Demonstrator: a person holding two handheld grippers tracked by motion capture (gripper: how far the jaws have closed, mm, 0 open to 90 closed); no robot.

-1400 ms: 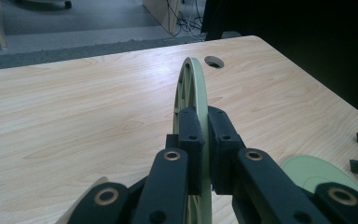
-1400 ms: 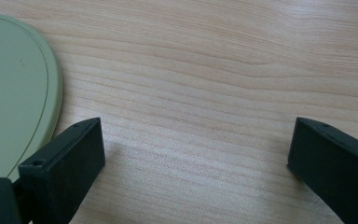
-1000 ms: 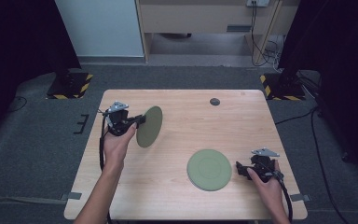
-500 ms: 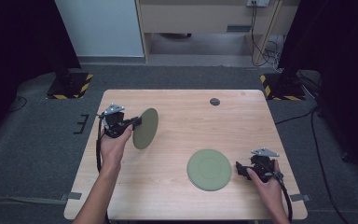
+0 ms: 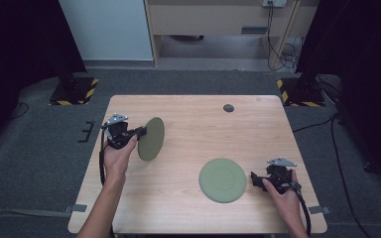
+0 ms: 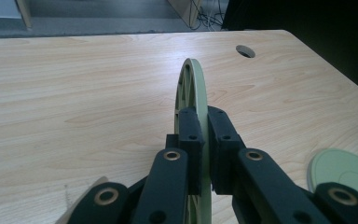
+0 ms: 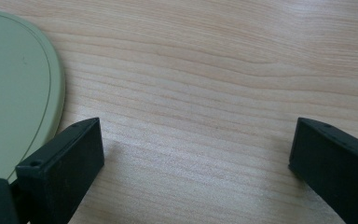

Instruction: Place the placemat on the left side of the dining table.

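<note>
Two pale green round plates are in play. One plate [image 5: 151, 139] stands on edge above the left half of the table, and my left gripper [image 5: 140, 132] is shut on its rim; the left gripper view has that plate [image 6: 192, 88] edge-on between the pads [image 6: 190, 140]. A second plate [image 5: 222, 179] lies flat at the front right, seen also at the left edge of the right gripper view [image 7: 14, 93] and in the left gripper view's corner [image 6: 345, 168]. My right gripper [image 5: 254, 179] rests just right of the flat plate, open, with only bare wood between its fingers [image 7: 65, 163].
The wooden table [image 5: 198, 124] has a round cable hole [image 5: 228, 108] near its far edge. Dark carpet surrounds it, with stand bases marked by yellow-black tape [image 5: 74, 91] at both far corners and a cabinet [image 5: 213, 15] behind.
My left hand has carried the upright plate a little to the left and slightly down. The right hand and the flat plate have stayed put.
</note>
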